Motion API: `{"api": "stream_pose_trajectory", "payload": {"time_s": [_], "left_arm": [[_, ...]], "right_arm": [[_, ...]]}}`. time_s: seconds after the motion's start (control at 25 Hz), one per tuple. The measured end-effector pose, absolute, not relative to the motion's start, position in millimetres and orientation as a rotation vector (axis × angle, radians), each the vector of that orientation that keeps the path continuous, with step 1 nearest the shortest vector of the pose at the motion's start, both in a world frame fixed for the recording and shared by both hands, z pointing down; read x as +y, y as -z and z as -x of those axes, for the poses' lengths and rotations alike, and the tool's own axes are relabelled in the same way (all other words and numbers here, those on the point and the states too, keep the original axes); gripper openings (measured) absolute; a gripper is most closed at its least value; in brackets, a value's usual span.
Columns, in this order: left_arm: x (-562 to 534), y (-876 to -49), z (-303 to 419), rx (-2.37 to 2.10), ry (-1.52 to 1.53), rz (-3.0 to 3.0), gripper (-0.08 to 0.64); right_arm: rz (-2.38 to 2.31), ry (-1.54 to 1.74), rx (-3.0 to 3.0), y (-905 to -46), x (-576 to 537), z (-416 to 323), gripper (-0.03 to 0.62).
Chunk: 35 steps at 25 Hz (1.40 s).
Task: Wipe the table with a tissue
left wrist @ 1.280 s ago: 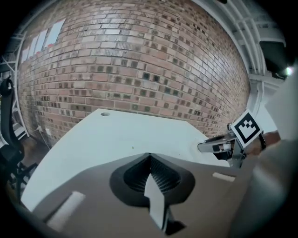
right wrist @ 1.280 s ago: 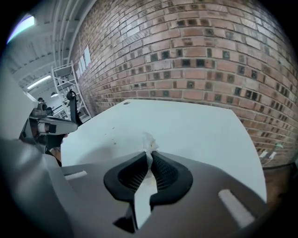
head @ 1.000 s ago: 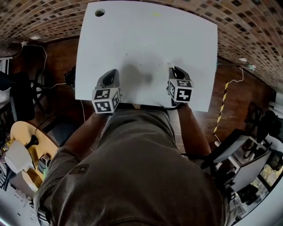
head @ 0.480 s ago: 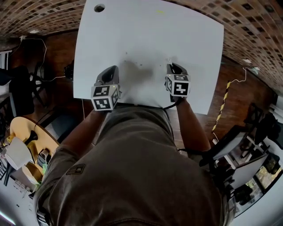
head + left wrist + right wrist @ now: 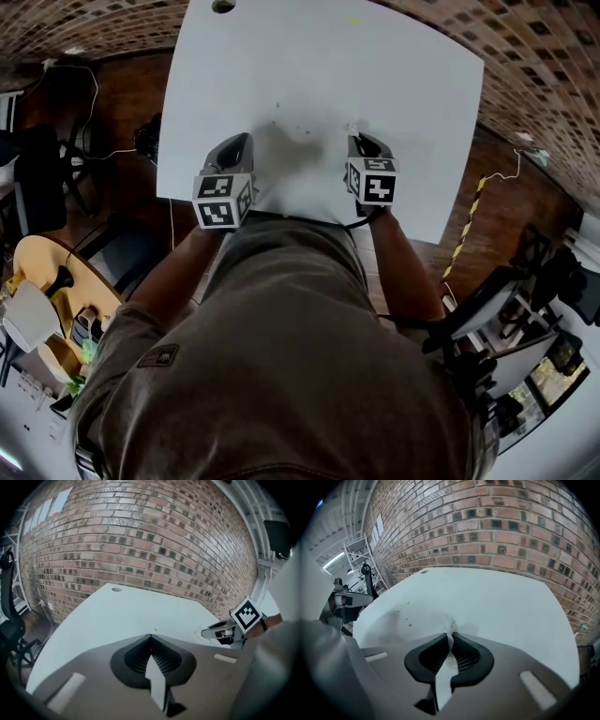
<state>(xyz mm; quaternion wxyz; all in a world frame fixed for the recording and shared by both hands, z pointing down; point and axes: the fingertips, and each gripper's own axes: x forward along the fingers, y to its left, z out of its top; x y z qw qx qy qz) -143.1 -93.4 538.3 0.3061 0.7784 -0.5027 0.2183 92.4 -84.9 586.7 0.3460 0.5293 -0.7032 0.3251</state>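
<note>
**Counter** (image 5: 394, 75): white, squarish top with rounded corners. In the head view a cable hole (image 5: 223, 7) sits at its 11 o'clock corner. A brick wall (image 5: 140, 541) stands behind its far edge.

**Grey patch** (image 5: 292, 150): on the counter's near half, between the two claws. Stain or shadow, cannot be told.

**Specks** (image 5: 410, 625): a few small yellowish and dark crumbs on the counter, at 10 o'clock from the right claw's tip.

**Left claw** (image 5: 240, 142): over the counter's near edge, at 9 o'clock from the grey patch. Its marker cube (image 5: 223, 200) is on the end toward the person. In the left gripper view (image 5: 150, 637) the jaws are pressed together tip to tip, with nothing between them.

**Right claw** (image 5: 355, 141): over the near edge, at 3 o'clock from the grey patch and well apart from the left claw. It is level with the left claw and, like it, points toward 12 o'clock. In the right gripper view (image 5: 451, 637) the jaws are pinching the tissue.

**Tissue** (image 5: 451, 629): white and crumpled, gripped between the right claw's jaws. A small tuft juts past the tips at 12 o'clock, low against the counter. In the head view it shows only as a small white scrap (image 5: 352, 127).

**Person**: olive shirt (image 5: 281, 375) fills the 6 o'clock half of the head view, with both forearms reaching to the claws.

**Surroundings**: a round wooden table (image 5: 42, 272) at 8 o'clock and a black chair (image 5: 37, 178) at 9 o'clock.
</note>
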Motion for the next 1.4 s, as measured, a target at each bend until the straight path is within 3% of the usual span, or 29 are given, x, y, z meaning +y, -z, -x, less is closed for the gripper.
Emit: {"api": "stream_pose_trajectory", "payload": {"time_s": [0.6, 1.4], "left_arm": [[-83.9, -534.8, 181.3, -1.391, -0.545, -2.025, 0.002], [-102.5, -523.6, 174.2, -1.396, -0.549, -2.073, 0.002]], "right_arm": [[-1.28, -0.807, -1.882, -587.5, -88.2, -41.3, 0.038], [-1.355, -0.696, -1.936, -555.6, -163.3, -57.5, 0.038]]}}
